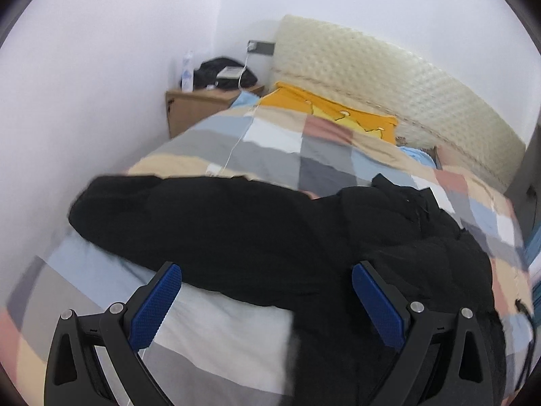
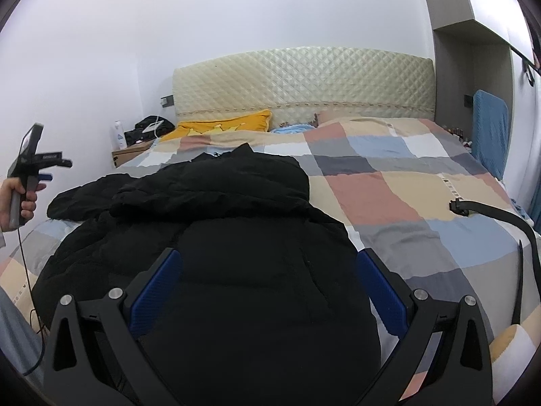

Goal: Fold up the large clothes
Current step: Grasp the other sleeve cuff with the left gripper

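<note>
Black and puffy, the quilted jacket (image 2: 216,223) lay in a soft heap on the near part of the bed, one sleeve stretched flat toward the wall side. Under it spread a smooth cotton cover (image 2: 389,182) of large checks in peach, grey, pale blue and white. The right gripper (image 2: 267,264) hovered over the jacket's rounded bulk, its ribbed blue pads (image 2: 154,291) spread wide, clasping nothing. The left gripper (image 1: 267,279) likewise stood released above the sleeve. Behind, a cream diamond-stitched headboard (image 2: 304,81) curved across, with a mustard pillow (image 2: 219,125) against it.
</note>
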Action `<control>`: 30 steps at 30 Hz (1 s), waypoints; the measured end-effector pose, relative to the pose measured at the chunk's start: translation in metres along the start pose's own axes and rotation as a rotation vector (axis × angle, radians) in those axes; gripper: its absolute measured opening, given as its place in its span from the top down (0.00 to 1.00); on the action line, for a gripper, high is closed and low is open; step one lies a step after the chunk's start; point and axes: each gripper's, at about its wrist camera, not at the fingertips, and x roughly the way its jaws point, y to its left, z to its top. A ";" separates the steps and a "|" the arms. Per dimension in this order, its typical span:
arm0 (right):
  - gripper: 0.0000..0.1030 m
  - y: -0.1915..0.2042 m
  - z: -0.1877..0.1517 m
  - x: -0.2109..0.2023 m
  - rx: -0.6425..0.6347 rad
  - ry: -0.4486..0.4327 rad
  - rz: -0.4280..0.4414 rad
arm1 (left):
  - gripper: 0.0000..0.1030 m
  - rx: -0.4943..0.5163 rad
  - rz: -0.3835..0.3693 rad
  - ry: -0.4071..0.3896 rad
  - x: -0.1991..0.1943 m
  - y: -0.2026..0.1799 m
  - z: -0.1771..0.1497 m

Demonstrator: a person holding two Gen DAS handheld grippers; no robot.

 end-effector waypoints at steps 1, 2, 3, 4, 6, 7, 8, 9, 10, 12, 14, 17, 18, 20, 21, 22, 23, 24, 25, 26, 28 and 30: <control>0.00 0.001 0.001 0.001 0.001 0.003 -0.006 | 0.01 -0.011 -0.007 0.008 0.007 0.010 0.000; 0.00 0.001 0.001 0.003 0.003 0.007 -0.010 | 0.01 -0.018 -0.009 0.016 0.014 0.018 0.000; 0.00 0.003 0.002 0.005 0.005 0.011 -0.015 | 0.01 -0.033 -0.011 0.029 0.023 0.031 0.000; 0.00 0.004 0.002 0.008 0.005 0.017 -0.017 | 0.01 -0.044 -0.016 0.041 0.031 0.041 0.000; 0.00 0.010 0.004 0.015 -0.011 0.038 -0.011 | 0.01 -0.061 -0.025 0.059 0.043 0.059 -0.001; 0.00 0.014 0.005 0.019 -0.025 0.044 -0.012 | 0.01 -0.063 -0.022 0.060 0.048 0.065 -0.001; 0.00 0.017 0.006 0.021 -0.033 0.047 -0.013 | 0.01 -0.056 -0.008 0.062 0.053 0.070 -0.001; 0.00 0.023 0.006 0.025 -0.045 0.052 -0.011 | 0.01 -0.041 0.014 0.062 0.062 0.077 0.001; 0.00 0.028 0.005 0.029 -0.049 0.060 -0.007 | 0.01 -0.035 0.019 0.061 0.067 0.081 0.000; 0.00 0.036 0.003 0.037 -0.054 0.083 0.007 | 0.01 -0.045 0.018 0.069 0.082 0.095 0.001; 0.00 0.041 0.002 0.043 -0.056 0.099 0.017 | 0.01 -0.080 0.003 0.079 0.095 0.108 0.003; 0.00 0.052 0.001 0.051 -0.066 0.105 0.017 | 0.01 -0.189 -0.022 0.075 0.116 0.138 0.000; 0.00 0.056 0.000 0.054 -0.082 0.104 -0.006 | 0.01 -0.213 -0.031 0.074 0.121 0.146 -0.001; 0.00 0.061 0.000 0.059 -0.096 0.101 -0.068 | 0.01 -0.283 -0.047 0.073 0.138 0.167 -0.007; 0.00 0.061 0.000 0.062 -0.087 0.106 -0.074 | 0.01 -0.307 -0.051 0.073 0.145 0.176 -0.009; 0.00 0.060 0.001 0.064 -0.074 0.106 -0.082 | 0.01 -0.325 -0.061 0.074 0.151 0.182 -0.010; 0.00 0.060 0.001 0.065 -0.067 0.105 -0.095 | 0.01 -0.346 -0.069 0.070 0.158 0.190 -0.010; 0.00 0.059 0.002 0.066 -0.068 0.104 -0.110 | 0.01 -0.355 -0.064 0.062 0.161 0.194 -0.010; 0.00 0.060 0.004 0.067 -0.070 0.103 -0.121 | 0.01 -0.357 -0.061 0.042 0.162 0.197 -0.008; 0.00 0.060 0.005 0.069 -0.071 0.103 -0.134 | 0.01 -0.358 -0.060 0.015 0.162 0.200 -0.005; 0.00 0.060 0.008 0.072 -0.057 0.107 -0.133 | 0.01 -0.373 -0.068 -0.018 0.168 0.206 0.000; 0.00 0.062 0.011 0.078 -0.049 0.115 -0.128 | 0.01 -0.412 -0.095 -0.030 0.177 0.216 0.003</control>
